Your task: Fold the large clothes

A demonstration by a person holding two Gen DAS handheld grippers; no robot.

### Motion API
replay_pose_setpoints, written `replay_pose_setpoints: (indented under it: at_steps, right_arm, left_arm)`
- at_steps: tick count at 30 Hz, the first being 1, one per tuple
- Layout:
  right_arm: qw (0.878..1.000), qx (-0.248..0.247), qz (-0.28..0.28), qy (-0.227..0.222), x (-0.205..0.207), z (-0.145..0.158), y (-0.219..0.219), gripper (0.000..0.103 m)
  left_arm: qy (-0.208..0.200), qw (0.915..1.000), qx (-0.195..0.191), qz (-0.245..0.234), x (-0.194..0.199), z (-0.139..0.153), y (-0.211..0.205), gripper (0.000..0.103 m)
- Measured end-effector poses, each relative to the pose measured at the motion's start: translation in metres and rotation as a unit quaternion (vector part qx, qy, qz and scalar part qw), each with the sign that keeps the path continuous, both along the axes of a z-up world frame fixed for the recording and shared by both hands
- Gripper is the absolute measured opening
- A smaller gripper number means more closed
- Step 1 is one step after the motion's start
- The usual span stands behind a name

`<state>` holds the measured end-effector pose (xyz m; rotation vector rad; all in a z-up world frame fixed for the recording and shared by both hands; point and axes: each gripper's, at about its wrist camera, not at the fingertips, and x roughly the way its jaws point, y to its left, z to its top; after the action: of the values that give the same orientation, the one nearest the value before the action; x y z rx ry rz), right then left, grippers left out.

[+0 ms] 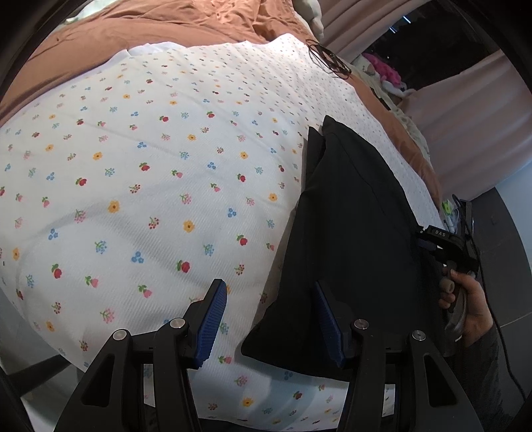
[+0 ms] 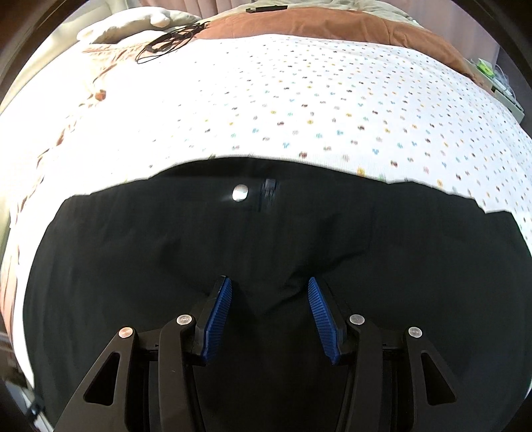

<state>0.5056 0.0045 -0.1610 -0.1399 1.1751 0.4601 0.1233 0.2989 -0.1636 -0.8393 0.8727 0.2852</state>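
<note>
Left wrist view: the black folded trousers (image 1: pixel 349 212) lie lengthwise on the white flower-print bedspread (image 1: pixel 139 159), running away right of the released left hand-held gripper (image 1: pixel 269 319). Right wrist view: the right hand-held gripper (image 2: pixel 269 315), jaws apart and unclenched, hovers over the waistband's silver button (image 2: pixel 240 192); a black cable (image 2: pixel 166 43) lies well beyond.

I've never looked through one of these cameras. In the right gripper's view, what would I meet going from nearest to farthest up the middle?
Right gripper → black trousers → silver button → flowered white sheet → brown blanket.
</note>
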Motion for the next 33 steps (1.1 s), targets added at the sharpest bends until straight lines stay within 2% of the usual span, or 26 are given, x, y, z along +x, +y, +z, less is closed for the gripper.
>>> replay_pose_setpoints:
  at_steps: [6,9,11,15,18,21,26,33]
  right_arm:
    - [1.0,-0.013,-0.006,-0.009,0.026,-0.003,0.006,0.049]
    - [1.0,-0.014,-0.013,-0.006,0.028,0.005,0.007,0.042]
    - [1.0,0.0,-0.012,-0.01,0.029,0.019,-0.009,0.042]
    - [1.0,0.011,0.01,-0.026,0.012,0.029,0.007,0.042]
    - [0.999,0.026,0.022,-0.028,0.0,0.042,0.001,0.042]
    - [0.998,0.047,0.026,-0.021,-0.019,0.047,-0.01,0.042]
    - [0.996,0.082,0.037,0.001,-0.053,0.044,-0.02,0.042]
    - [0.991,0.116,0.053,0.028,-0.107,0.038,-0.031,0.04]
  left_arm:
    - [0.003,1.0,-0.001,0.001,0.001,0.0,0.001,0.056]
    - [0.006,1.0,-0.004,0.005,0.001,0.001,0.003,0.056]
    - [0.008,0.9999,-0.009,0.007,0.0,0.002,0.003,0.056]
    - [0.001,0.9992,-0.037,0.017,-0.009,0.001,0.008,0.06]
    - [-0.003,0.9984,-0.052,0.023,-0.018,0.003,0.008,0.062]
    - [-0.01,0.9972,-0.07,0.025,-0.029,0.003,0.006,0.068]
    - [-0.018,0.9936,-0.108,0.029,-0.037,-0.001,0.002,0.069]
    - [-0.024,0.9904,-0.135,0.014,-0.018,-0.005,-0.002,0.069]
